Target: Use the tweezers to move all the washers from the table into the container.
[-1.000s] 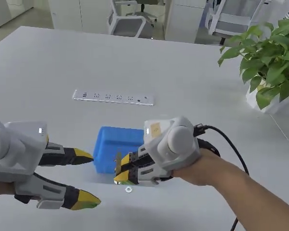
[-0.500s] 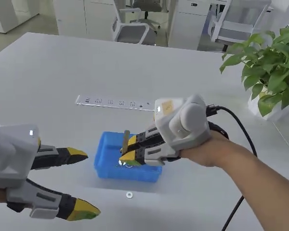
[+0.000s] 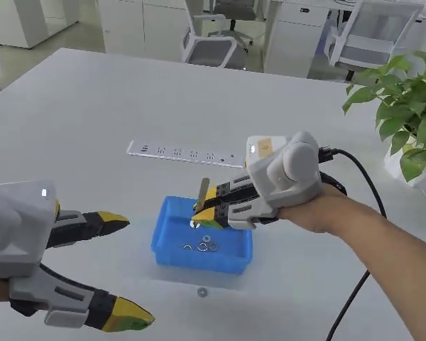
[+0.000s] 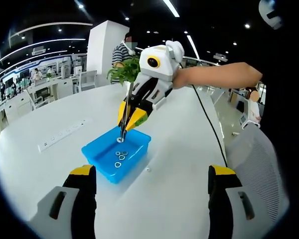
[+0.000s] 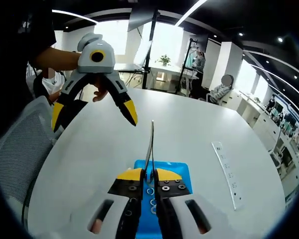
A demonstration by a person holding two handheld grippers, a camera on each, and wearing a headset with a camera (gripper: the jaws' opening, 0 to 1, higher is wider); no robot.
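Note:
My right gripper (image 3: 211, 209) is shut on slim metal tweezers (image 3: 202, 193), which point down into the blue container (image 3: 172, 238). A small pale speck sits at the tweezer tips; I cannot tell if it is a washer. Several washers (image 3: 203, 247) lie on the container floor. One washer (image 3: 202, 292) lies on the table just in front of the container. My left gripper (image 3: 131, 270) is open with nothing between its fingers, low to the left of the container. In the left gripper view the right gripper (image 4: 132, 117) hangs over the container (image 4: 97, 154), with the loose washer (image 4: 148, 170) nearer. The right gripper view shows the tweezers (image 5: 150, 142) over the container (image 5: 182, 172).
A white power strip (image 3: 184, 153) lies beyond the container. A potted plant (image 3: 405, 106) stands at the right edge. A black cable (image 3: 369, 206) trails from the right gripper. Office chairs stand past the far table edge.
The right gripper has risen from the table in front of the container and moved back over it with the tweezers. The left gripper has stayed open.

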